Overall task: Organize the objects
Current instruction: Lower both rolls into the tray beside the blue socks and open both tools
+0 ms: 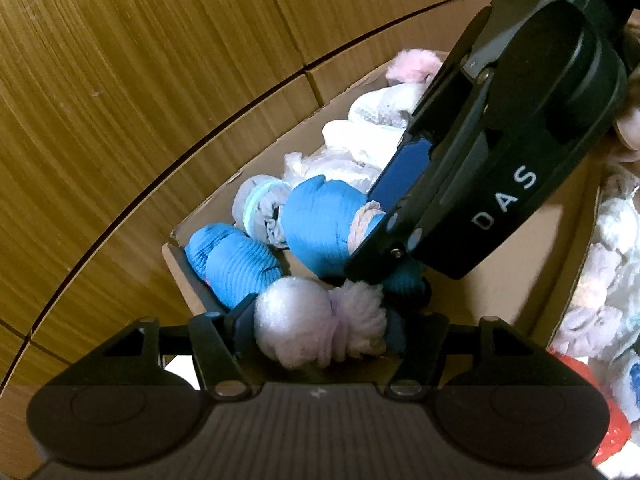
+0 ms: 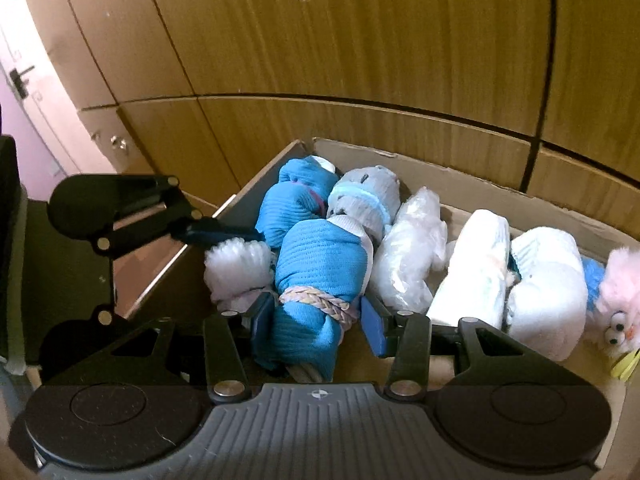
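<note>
— Already, how much is seen stowed?

— A row of rolled sock bundles is laid along the far wall of the brown cardboard box (image 2: 460, 160); the near floor is bare.

— And the grippers?

— The right gripper (image 2: 316, 320) is clamped on a blue rolled sock bundle tied with a pastel braided band (image 2: 316, 276), lowered into the box's left end; a fluffy pale lilac sock ball (image 1: 316, 324) sits between the left gripper (image 1: 316, 332) fingers, whether pressed cannot be told.

— What is left?

— Release, probably; a white heap outside at right seems unsorted.

Rolled blue bundle (image 2: 320, 264) tied with braided band (image 2: 320, 300), lying by fluffy white bundle (image 2: 238, 268) at box (image 2: 472, 184) left corner.
</note>
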Available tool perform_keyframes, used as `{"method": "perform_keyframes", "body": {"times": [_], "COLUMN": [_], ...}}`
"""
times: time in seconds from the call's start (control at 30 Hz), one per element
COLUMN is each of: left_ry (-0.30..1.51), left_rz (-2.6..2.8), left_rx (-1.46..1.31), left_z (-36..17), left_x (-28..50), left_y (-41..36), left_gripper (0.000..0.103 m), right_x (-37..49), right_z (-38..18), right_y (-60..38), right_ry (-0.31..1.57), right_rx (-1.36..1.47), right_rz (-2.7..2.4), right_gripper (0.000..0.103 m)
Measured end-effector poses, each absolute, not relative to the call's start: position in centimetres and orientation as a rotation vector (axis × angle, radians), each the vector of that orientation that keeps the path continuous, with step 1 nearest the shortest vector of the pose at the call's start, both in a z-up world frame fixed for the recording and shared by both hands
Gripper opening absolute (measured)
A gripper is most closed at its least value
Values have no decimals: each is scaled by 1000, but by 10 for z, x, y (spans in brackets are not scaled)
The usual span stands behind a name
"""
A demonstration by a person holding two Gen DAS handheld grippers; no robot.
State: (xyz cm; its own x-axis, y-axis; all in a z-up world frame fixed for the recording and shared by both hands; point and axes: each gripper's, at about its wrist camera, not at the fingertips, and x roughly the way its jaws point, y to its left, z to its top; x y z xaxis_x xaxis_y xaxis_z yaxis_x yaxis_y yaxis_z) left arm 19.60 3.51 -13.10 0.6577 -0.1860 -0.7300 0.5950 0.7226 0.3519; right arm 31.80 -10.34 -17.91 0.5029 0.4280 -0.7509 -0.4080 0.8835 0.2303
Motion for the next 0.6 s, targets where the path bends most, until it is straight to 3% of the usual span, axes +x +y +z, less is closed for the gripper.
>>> {"method": "perform_keyframes", "body": {"times": [0.17,0.33,0.57,0.6], "left_ry": [734,735,721,718], "left_rz": [-454,-445,-409,-391], "left_rx": [611,613,610,615], "left_z": [-130,-129,-121,-119], "left_x": [194,191,186,184], "left_y": [36,32,30,30], "left_gripper": [66,78,84,90], "right_x": [327,327,328,329], "right_z": [-185,-185,-179,-179], "right_y": [-97,-92,-87,-86], "right_ry": [941,948,935,935], "right_rx": [32,23,16,15], "right_rz": [496,491,481,480], "right_gripper": [54,56,58,58]}}
